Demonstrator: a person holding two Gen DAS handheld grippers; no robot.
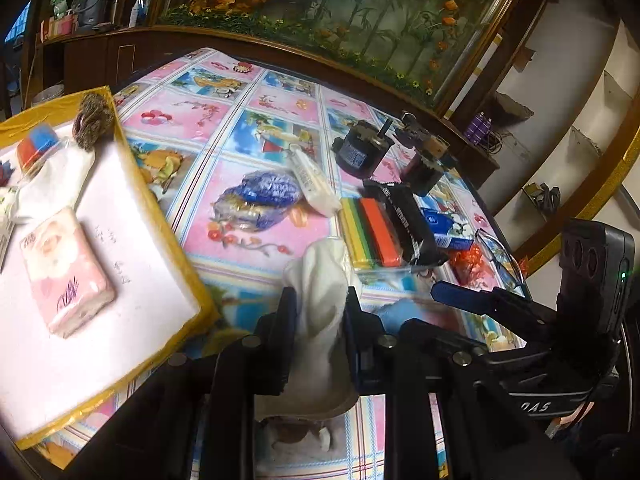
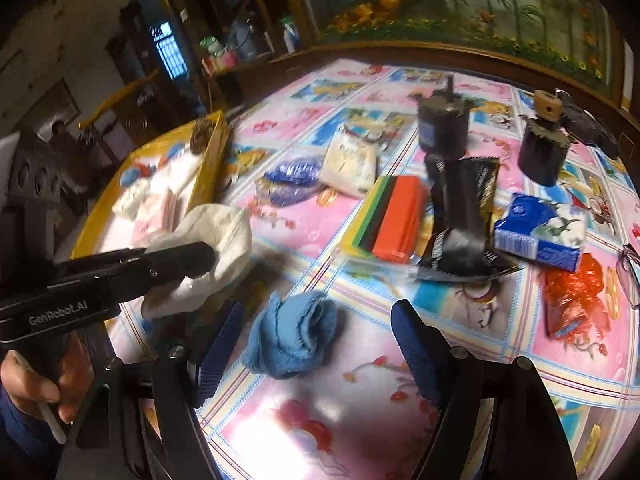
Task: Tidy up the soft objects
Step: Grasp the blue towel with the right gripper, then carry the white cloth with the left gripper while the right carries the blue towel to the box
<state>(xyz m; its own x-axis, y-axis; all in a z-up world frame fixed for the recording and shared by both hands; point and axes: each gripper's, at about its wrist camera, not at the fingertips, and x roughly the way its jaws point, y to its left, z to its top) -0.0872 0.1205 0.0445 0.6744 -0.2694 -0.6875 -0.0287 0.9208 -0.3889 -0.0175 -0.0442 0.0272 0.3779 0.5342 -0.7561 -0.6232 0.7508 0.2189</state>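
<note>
The left tool (image 1: pixel 318 308) is clenched on a white sock (image 1: pixel 320 280), which is held clear above the desk (image 1: pixel 248 128). In the right wrist view this white sock hangs at about 9 o'clock, near the rim of the yellow tray (image 1: pixel 168 216). In the tray a pink tissue pack (image 1: pixel 68 272) and some white cloth (not well seen) are already laid. The right tool (image 2: pixel 316 344) is released, its jaws wide, and a blue cloth (image 2: pixel 292 332) lies on the desk between them, at 6 o'clock in that view; the pads are not yet pressed on it. Two steps seem to be in hand: the sock is to be carried to the tray, and the blue cloth is to be gripped. For the next move, the right jaws must probably be lowered and closed around the cloth, while the sock is released over a free part of the tray.
</note>
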